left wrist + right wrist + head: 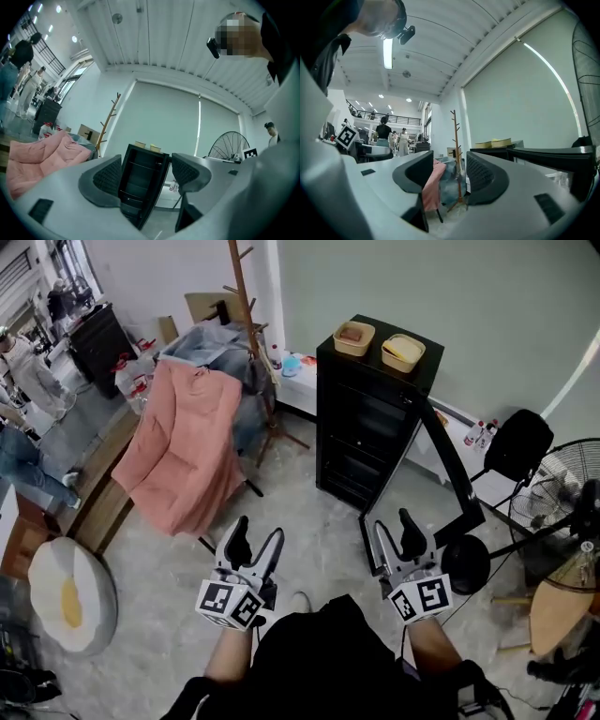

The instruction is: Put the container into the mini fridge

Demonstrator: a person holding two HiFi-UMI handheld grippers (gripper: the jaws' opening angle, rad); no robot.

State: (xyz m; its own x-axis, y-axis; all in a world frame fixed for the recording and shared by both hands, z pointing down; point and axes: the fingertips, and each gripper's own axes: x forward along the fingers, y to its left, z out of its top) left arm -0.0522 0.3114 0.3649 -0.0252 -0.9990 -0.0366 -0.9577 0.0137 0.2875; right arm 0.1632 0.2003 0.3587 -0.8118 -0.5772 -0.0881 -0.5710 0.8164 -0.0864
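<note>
- While the person stood facing the mini fridge point(370, 418), its door point(450, 488) hung open to the right.
- The left gripper point(255, 540) was released, with its jaws apart and nothing between them.
- The right gripper point(397, 532) was likewise released and empty, near the door's lower edge.
- A brown-filled container point(353, 337) and a yellow-filled container point(403, 352) sat side by side on the fridge top, well apart from both grippers.
- A pink cloth point(183, 451) was draped left of the fridge.

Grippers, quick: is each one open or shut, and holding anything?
Left gripper: open, holding nothing.
Right gripper: open, holding nothing.
</note>
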